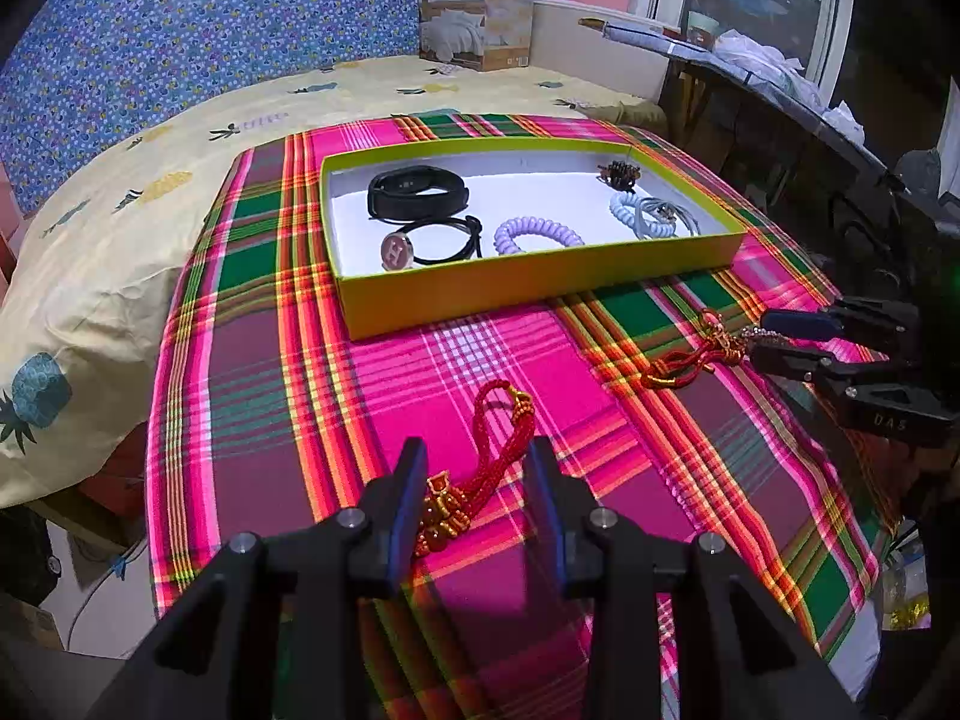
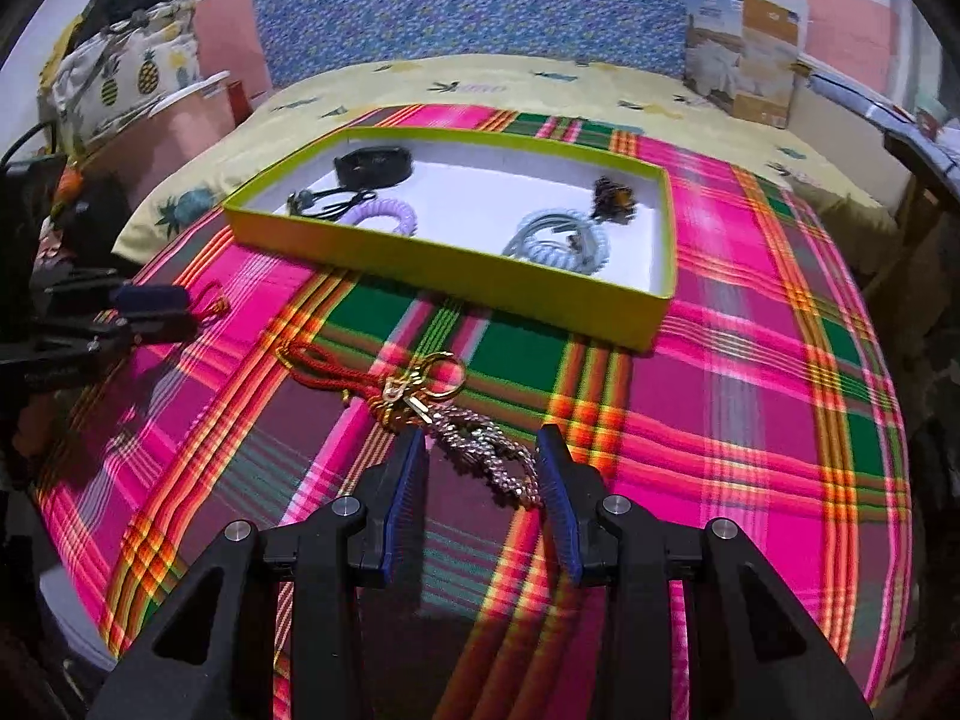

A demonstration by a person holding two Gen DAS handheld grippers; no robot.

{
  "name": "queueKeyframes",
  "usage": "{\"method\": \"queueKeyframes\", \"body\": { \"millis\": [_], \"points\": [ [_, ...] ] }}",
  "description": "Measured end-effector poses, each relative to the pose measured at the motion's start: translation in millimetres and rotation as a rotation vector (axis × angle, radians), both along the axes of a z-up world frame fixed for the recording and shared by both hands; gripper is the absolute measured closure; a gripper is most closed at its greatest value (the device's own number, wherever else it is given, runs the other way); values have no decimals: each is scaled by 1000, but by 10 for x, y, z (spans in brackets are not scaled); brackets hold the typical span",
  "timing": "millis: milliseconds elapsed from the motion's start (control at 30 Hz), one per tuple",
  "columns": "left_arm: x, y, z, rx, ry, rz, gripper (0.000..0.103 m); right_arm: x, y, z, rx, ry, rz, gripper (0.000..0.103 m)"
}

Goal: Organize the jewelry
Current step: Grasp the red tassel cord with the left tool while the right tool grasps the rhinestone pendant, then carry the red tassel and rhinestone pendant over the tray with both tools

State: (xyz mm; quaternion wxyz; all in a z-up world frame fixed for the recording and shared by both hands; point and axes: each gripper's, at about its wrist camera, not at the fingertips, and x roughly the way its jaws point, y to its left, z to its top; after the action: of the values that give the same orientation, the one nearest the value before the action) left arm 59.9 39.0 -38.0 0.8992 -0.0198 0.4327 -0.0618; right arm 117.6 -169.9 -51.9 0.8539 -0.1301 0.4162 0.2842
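A yellow-green tray [image 1: 516, 291] [image 2: 456, 276] on the plaid cloth holds a black band [image 1: 414, 192], a black cord bracelet with a round H charm [image 1: 397, 252], a purple coil tie [image 1: 534, 234], pale blue ties [image 1: 648, 213] and a dark clip [image 1: 618, 175]. My left gripper [image 1: 477, 480] is open around a red beaded charm with gold pieces [image 1: 480, 468] lying on the cloth. My right gripper [image 2: 480, 468] is open around a rhinestone charm [image 2: 486, 456] joined to a red cord keychain with a gold ring [image 2: 384, 378]. The right gripper also shows in the left wrist view [image 1: 780, 339].
The pink, green and maroon plaid cloth [image 1: 372, 396] covers a table beside a bed with a pineapple-print sheet [image 1: 120, 228]. A quilt box [image 1: 480, 12] stands at the back. A dark desk [image 1: 780, 96] is at the right. The left gripper shows in the right wrist view [image 2: 156, 312].
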Motion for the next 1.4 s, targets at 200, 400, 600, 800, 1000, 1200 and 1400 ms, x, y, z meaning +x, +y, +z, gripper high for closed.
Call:
{"method": "queueKeyframes", "body": {
  "millis": [200, 400, 600, 800, 1000, 1200, 1400],
  "points": [
    [-17, -70, -8, 49, -4, 6, 67, -44, 7, 3, -11, -14, 15, 75],
    [-69, -133, -8, 81, -13, 8, 84, -108, -49, 83, 3, -19, -16, 86],
    [-110, -154, 2, 73, -14, 15, 94, -190, -39, 100, 9, -6, -31, 87],
    [-185, -167, 55, 34, -29, 23, 95, -238, -103, 140, 60, 4, -67, 92],
    [-276, -147, 211, -20, -86, 56, 96, -288, -195, 186, 131, 13, -113, 92],
    [-304, -125, 338, -75, -118, 67, 96, -321, -268, 294, 196, 9, -146, 92],
    [-276, -152, 380, -86, -123, 67, 96, -326, -254, 367, 217, 0, -153, 92]
  ]
}}
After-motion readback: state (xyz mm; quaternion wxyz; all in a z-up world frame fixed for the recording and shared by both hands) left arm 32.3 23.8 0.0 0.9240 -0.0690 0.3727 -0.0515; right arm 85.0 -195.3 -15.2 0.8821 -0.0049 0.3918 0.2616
